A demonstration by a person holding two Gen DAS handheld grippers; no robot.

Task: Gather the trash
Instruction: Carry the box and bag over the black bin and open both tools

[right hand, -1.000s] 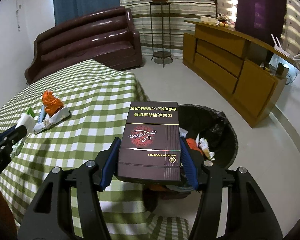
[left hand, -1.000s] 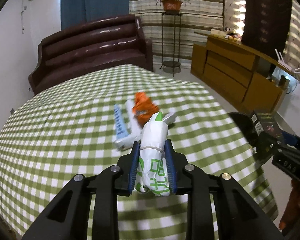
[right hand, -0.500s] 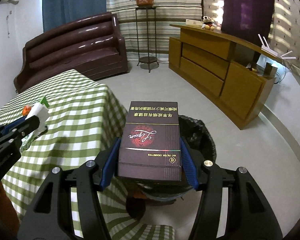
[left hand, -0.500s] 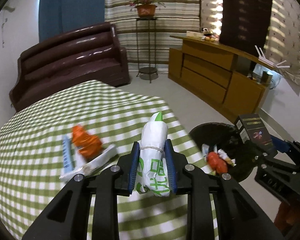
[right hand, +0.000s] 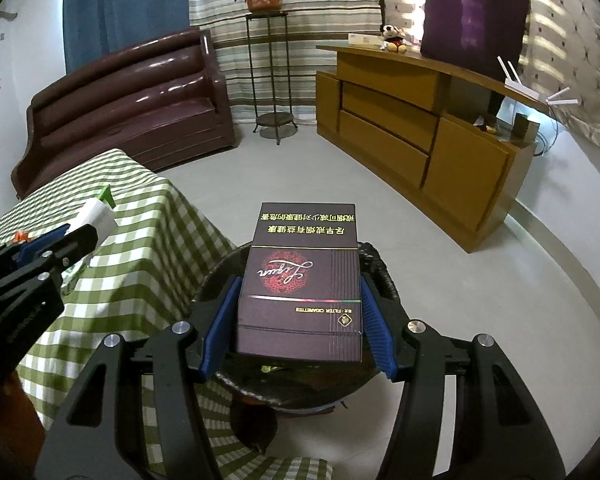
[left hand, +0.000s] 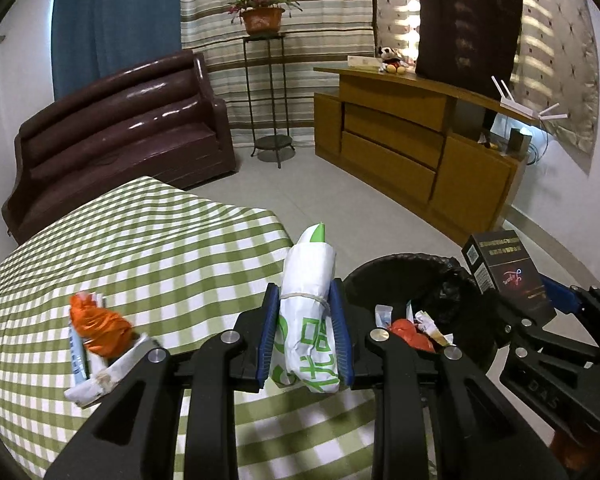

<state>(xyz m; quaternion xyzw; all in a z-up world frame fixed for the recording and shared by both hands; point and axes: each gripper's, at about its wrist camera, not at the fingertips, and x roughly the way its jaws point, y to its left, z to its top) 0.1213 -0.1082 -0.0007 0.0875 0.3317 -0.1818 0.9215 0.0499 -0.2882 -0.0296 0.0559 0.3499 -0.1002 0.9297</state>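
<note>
The right gripper [right hand: 298, 344] is holding a dark maroon cardboard cigarette box [right hand: 300, 288], jaws clamped on its sides, directly over the round black-lined trash bin [right hand: 384, 276] at lower centre. The left gripper [left hand: 306, 344] is gripping a rolled white-and-green paper packet [left hand: 306, 300], jaws pressing both flanks. To drop cleanly, each should be centring over the bin's mouth before letting go. Only the left view is showing the orange crumpled wrapper [left hand: 100, 326] on the green-checked bench [left hand: 160, 240], lower left.
</note>
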